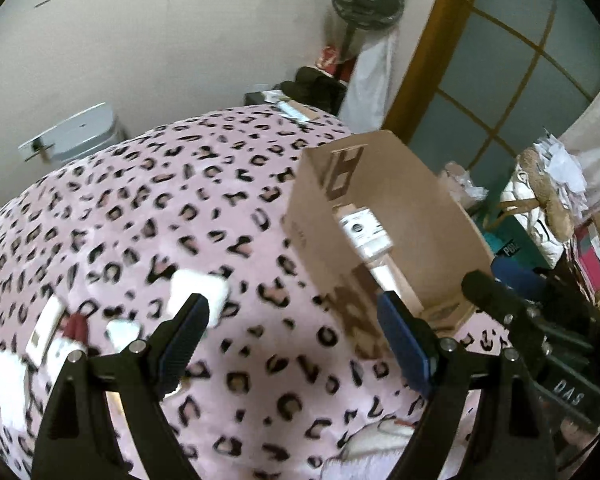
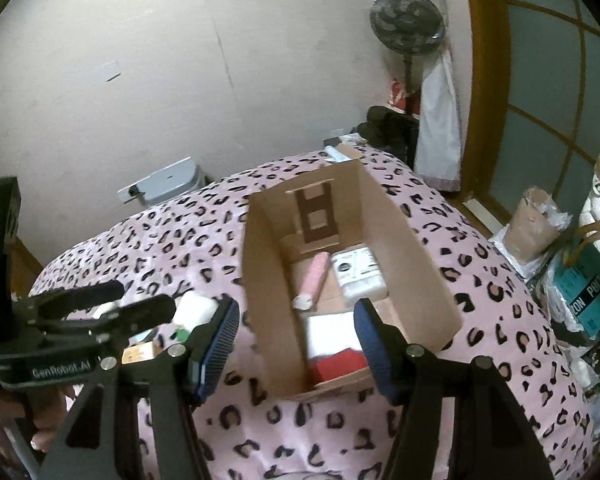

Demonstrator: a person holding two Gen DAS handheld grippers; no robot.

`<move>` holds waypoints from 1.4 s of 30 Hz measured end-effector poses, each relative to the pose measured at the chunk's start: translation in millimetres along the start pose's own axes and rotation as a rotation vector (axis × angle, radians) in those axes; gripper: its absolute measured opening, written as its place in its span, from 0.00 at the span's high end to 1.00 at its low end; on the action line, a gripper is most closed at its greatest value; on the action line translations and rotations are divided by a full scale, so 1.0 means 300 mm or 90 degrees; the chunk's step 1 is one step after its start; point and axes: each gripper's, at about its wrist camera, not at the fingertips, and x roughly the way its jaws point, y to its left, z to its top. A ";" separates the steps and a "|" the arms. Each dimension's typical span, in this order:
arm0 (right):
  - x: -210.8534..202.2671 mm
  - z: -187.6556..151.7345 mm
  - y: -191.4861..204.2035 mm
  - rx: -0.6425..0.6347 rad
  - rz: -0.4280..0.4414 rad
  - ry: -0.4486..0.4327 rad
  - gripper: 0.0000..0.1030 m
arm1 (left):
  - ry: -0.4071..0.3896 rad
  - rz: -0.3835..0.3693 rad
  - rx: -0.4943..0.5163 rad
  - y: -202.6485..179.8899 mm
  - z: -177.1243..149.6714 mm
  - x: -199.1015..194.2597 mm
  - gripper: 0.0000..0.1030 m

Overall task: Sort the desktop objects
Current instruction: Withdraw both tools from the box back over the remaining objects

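Hovering empty and spread, the right gripper frames the cardboard box just ahead.

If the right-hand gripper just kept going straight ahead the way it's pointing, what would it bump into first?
Probably the open cardboard box. The right gripper points into its top with open, empty jaws, so it would likely meet the red and white item lying at the box's near end, though depth is uncertain.

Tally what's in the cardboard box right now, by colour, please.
In the cardboard box, from the right wrist view:
Pink: 1, the tube
White: 2, the labelled box and the packet
Red: 1, the red box
Total: 4 visible; anything beneath is hidden.
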 end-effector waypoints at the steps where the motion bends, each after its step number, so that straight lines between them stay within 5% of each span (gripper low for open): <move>1: -0.006 -0.004 0.013 -0.004 0.002 0.000 0.41 | -0.003 0.007 -0.004 0.009 -0.012 -0.014 0.15; 11: -0.061 -0.056 0.185 -0.048 0.052 0.009 0.41 | -0.049 0.069 -0.053 0.102 -0.139 -0.220 0.15; 23: -0.113 -0.199 0.420 -0.090 0.138 0.033 0.41 | -0.072 0.214 -0.150 0.268 -0.397 -0.446 0.15; 42: -0.181 -0.367 0.669 -0.164 0.212 0.060 0.41 | -0.070 0.299 -0.254 0.465 -0.715 -0.642 0.15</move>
